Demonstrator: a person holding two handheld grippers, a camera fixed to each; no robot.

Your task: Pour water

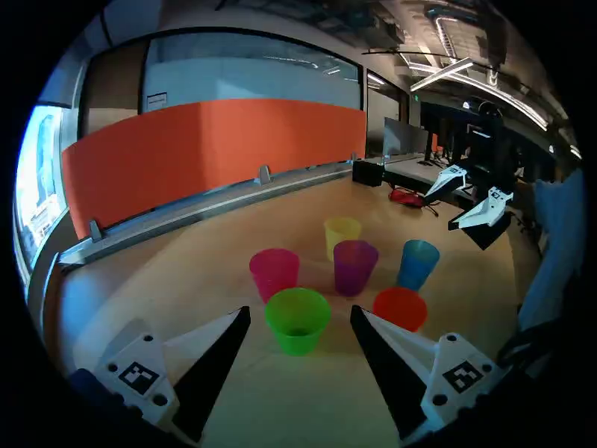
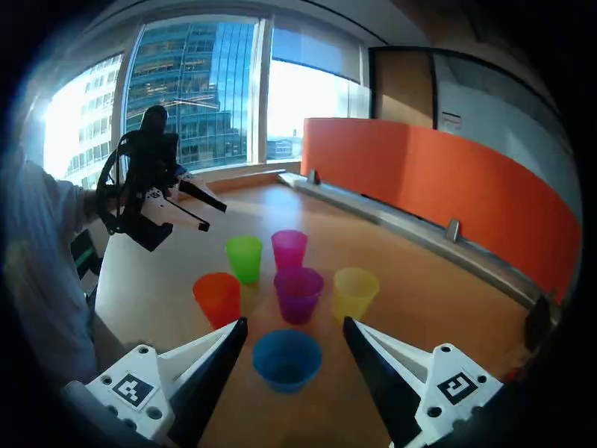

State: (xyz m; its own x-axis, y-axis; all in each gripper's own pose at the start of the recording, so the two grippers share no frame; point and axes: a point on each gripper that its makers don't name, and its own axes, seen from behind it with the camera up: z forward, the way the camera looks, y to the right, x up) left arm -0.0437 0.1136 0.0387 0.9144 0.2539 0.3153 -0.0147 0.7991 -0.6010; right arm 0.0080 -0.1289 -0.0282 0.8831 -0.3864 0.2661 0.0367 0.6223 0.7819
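Observation:
Several plastic cups stand bunched on the wooden table (image 1: pixel 186 276). In the left gripper view the green cup (image 1: pixel 297 319) is nearest, just ahead of the open left gripper (image 1: pixel 300 310) and between its fingertips without touching them. Behind it stand the pink (image 1: pixel 274 272), purple (image 1: pixel 354 266), yellow (image 1: pixel 342 234), blue (image 1: pixel 417 263) and orange (image 1: pixel 399 308) cups. The right gripper (image 1: pixel 439 211) hovers open beyond them. In the right gripper view the blue cup (image 2: pixel 287 360) sits between the open right gripper's (image 2: pixel 295 321) fingers. The left gripper (image 2: pixel 213 215) hangs open at far left.
An orange partition (image 1: pixel 216 149) with a metal rail runs along the table's far edge. A red-and-black object (image 1: pixel 407 196) and a black box (image 1: pixel 367 173) lie at the far end. Large windows (image 2: pixel 194 97) stand behind. A person's sleeve (image 2: pixel 37 276) is at the left.

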